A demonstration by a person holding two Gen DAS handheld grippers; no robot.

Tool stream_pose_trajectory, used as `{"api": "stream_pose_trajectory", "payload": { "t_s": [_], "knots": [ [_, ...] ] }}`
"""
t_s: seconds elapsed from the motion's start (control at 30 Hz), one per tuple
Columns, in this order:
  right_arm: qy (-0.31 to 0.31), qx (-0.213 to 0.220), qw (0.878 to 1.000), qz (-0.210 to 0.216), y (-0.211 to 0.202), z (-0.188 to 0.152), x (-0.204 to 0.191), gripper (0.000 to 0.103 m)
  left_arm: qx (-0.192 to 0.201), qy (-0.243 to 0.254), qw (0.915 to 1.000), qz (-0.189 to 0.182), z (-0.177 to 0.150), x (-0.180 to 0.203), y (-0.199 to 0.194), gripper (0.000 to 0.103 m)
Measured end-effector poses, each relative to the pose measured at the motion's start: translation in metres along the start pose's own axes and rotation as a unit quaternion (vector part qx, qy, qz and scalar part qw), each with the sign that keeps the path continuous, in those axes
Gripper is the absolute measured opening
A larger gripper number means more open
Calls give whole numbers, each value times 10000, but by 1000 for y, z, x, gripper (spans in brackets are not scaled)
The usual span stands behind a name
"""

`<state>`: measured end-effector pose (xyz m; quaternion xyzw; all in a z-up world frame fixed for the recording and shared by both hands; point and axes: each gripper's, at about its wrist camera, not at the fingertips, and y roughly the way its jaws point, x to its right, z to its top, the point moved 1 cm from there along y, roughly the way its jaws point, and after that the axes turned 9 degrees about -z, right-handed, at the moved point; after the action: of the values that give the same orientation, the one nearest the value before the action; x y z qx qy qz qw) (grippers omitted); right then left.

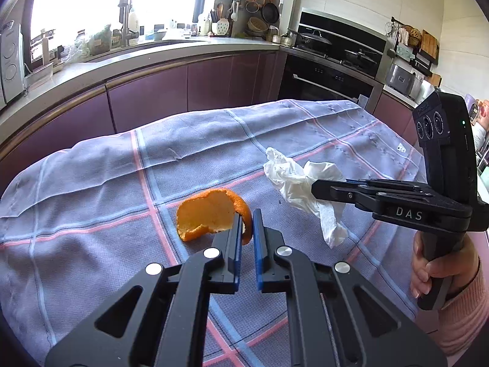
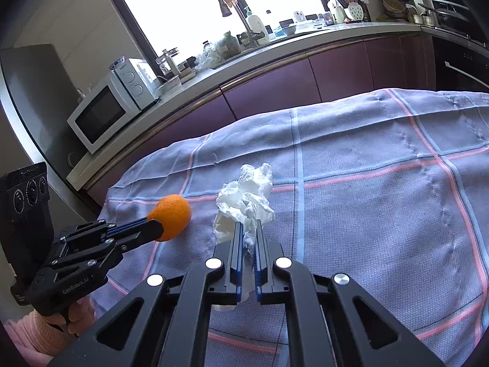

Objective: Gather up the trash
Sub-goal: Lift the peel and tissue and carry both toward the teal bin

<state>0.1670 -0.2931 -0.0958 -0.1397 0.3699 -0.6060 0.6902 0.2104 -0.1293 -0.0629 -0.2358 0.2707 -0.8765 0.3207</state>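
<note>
Left gripper (image 1: pixel 247 218) on orange peel (image 1: pixel 207 214), mid-tablecloth (image 1: pixel 91 183).

orange peel (image 1: pixel 207 214): curled, pith showing, held aloft | white tissue (image 2: pixel 244 205): crumpled, held aloft

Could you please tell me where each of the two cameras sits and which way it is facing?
Left wrist: on the left gripper, looking along its fingers at the orange peel it grips over the checked cloth; the right hand shows.
Right wrist: on the right gripper, looking along its fingers at the tissue it grips; the left hand shows.
Shared: peel, tissue, cloth, kitchen counter, and each shows the other gripper.
</note>
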Motion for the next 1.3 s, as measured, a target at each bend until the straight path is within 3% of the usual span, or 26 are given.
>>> {"api": "stream_pose_trajectory", "payload": {
  "t_s": [0.87, 1.3],
  "knots": [
    [-254, 82, 9972, 705, -15, -20, -68, 5, 421, -191, 9980, 440, -48, -25, -106, 7],
    [-528, -77, 9934, 1020, -9, -29, -105, 5, 559, -616, 9933, 798, -73, -60, -151, 7]
  ]
}}
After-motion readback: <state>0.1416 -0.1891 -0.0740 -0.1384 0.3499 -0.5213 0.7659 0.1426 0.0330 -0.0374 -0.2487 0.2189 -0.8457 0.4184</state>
